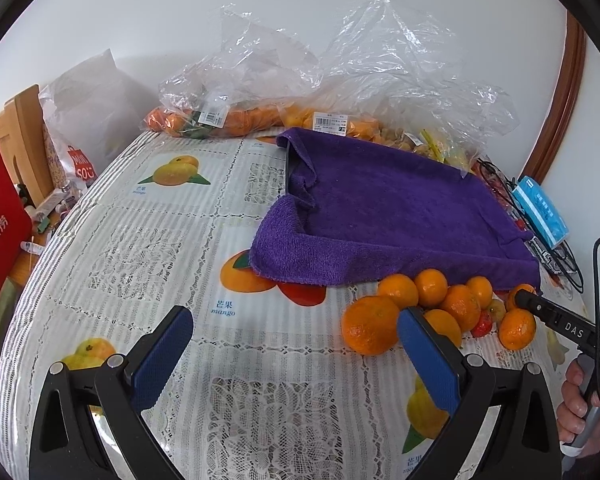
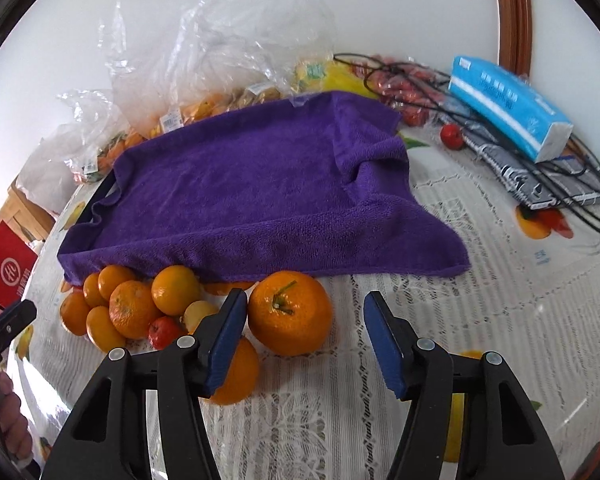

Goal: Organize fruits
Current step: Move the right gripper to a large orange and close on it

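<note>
A heap of loose oranges (image 1: 440, 304) lies on the tablecloth against the near edge of a purple towel (image 1: 384, 216) draped over a shallow tray. A small red fruit (image 1: 483, 325) and a yellowish fruit sit among them. My left gripper (image 1: 296, 344) is open and empty, just left of the biggest orange (image 1: 370, 325). In the right wrist view my right gripper (image 2: 305, 328) is open, hovering over the table with a large stemmed orange (image 2: 290, 313) just ahead between its fingers, not gripped. The heap (image 2: 140, 308) lies to its left, the towel (image 2: 252, 184) behind.
Clear plastic bags of oranges (image 1: 236, 120) and other fruit line the back wall. A blue tissue pack (image 2: 508, 108), notebook and black cables (image 2: 572, 184) lie at the right. A red bag (image 1: 0, 216) and clutter stand off the table's left edge.
</note>
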The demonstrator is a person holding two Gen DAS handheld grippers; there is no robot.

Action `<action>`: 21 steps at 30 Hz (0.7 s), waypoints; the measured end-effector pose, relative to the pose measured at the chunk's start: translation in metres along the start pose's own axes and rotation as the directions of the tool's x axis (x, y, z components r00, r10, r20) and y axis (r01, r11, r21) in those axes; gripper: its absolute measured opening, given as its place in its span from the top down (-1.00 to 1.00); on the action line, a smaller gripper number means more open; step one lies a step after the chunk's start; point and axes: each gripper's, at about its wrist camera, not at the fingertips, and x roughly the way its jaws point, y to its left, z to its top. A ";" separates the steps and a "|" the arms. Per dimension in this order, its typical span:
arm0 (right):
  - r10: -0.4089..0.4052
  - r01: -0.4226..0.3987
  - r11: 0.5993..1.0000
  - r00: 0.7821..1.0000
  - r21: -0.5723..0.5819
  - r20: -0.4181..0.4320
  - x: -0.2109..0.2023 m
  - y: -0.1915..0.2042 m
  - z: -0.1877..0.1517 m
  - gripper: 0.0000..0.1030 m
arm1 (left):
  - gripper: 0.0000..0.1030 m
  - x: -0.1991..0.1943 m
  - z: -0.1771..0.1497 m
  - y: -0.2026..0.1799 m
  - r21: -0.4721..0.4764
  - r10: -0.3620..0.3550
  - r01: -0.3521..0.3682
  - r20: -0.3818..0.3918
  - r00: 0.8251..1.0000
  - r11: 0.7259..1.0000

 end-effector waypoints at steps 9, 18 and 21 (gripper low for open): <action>0.032 -0.032 0.999 0.998 -0.004 -0.047 0.011 -0.002 0.006 0.08 | -0.99 0.010 -0.002 -0.003 0.010 -0.068 0.069 -0.054 0.996 0.998; 0.009 -0.011 0.997 1.000 -0.075 -0.030 0.001 0.001 0.001 0.14 | -0.87 0.035 -0.006 -0.021 0.063 -0.072 0.079 -0.106 0.992 0.995; -0.011 0.008 0.996 0.999 -0.087 -0.030 -0.001 -0.002 -0.001 0.15 | -0.84 0.041 -0.006 -0.025 0.058 -0.080 0.087 -0.114 0.990 0.995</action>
